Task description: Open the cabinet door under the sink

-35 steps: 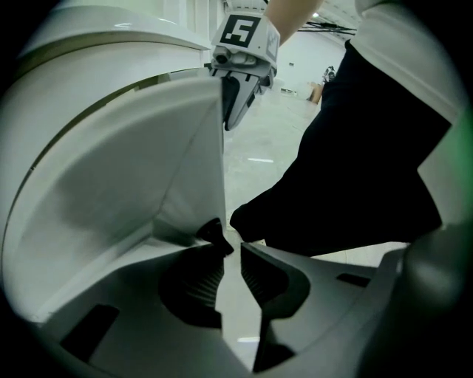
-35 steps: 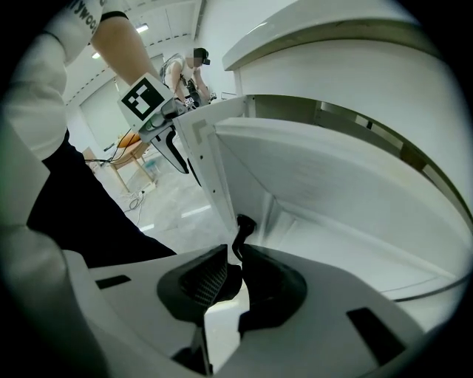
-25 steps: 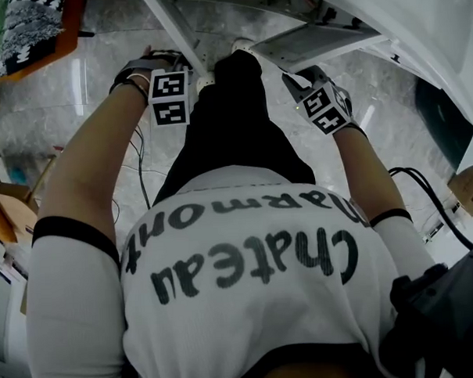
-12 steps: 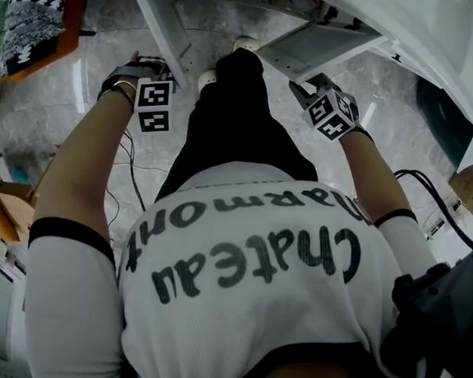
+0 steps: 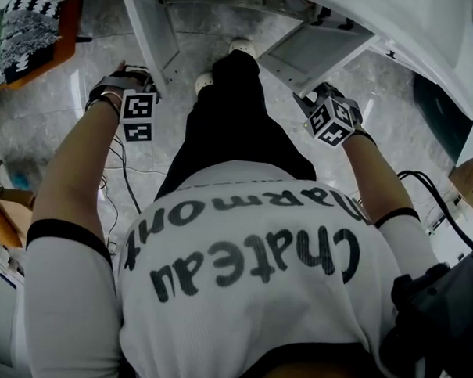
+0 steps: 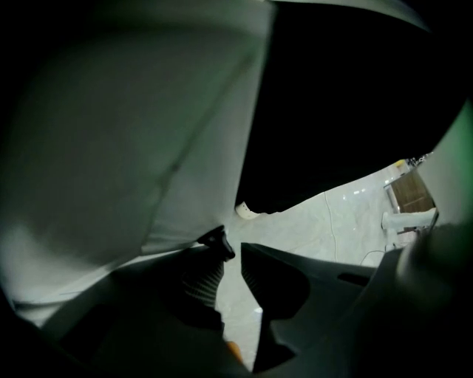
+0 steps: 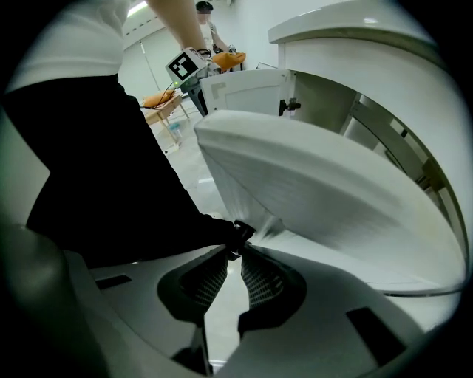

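Left gripper (image 6: pixel 233 251): jaws narrow, tips pinched left knob (image 6: pixel 216 240) of left door (image 5: pixel 148 35). Right gripper (image 7: pixel 235 255): jaws narrow, pinched right knob (image 7: pixel 240 235) of right door (image 5: pixel 316 44). Both doors stood swung open beneath sink (image 5: pixel 417 20).

The head view looked steeply down over the person's shirt (image 5: pixel 239 255) onto the left door (image 5: pixel 151 31) and right door (image 5: pixel 316 48). Each gripper view sat low, close behind its jaws. The right gripper view faced across to the left door (image 7: pixel 247 96), shared with the head view.

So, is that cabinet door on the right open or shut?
Open: the right door stands swung out from the cabinet, its dark knob pinched by the right gripper.
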Demonstrator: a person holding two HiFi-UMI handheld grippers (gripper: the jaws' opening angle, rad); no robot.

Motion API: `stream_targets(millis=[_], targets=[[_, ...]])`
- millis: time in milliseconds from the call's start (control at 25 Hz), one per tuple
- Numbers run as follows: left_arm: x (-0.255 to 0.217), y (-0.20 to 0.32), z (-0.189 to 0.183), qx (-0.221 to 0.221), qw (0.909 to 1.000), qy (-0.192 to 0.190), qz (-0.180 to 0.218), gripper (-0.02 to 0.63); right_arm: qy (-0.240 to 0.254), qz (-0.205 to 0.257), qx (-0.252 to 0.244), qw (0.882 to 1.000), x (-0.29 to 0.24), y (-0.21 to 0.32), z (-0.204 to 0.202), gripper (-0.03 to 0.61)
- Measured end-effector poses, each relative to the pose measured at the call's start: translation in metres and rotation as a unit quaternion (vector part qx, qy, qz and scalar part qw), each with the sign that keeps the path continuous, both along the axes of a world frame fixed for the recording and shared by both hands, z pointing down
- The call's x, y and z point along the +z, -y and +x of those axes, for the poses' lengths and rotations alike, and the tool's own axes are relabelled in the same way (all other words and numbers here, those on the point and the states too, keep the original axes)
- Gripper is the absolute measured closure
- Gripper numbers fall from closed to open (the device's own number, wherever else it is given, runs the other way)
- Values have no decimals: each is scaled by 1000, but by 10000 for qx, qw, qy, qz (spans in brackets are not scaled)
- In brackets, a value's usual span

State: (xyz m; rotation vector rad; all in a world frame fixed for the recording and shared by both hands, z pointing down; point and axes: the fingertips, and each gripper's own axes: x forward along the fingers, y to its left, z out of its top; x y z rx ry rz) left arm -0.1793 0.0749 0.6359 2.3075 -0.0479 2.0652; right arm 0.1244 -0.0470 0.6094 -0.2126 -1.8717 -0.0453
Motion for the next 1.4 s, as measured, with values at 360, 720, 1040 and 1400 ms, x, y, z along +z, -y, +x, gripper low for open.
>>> stream_targets(millis=[360,720,1040,1400], targets=[[-1,-6,-10,226,9997,42,13,552,-156,25,-204,9997,1,-4,14,531],[-3,-21,-42,691,9975,168,-46,545,-573,71,-551,9968,4,-8,51,529],[-6,-28,-51,870,9959,143,-187,510,-904,42,-507,9946,4,-5,79,529],[-9,-39,-95,1485,9881,254,-307,491,-1344,40,-755,9880,8,1,110,529]])
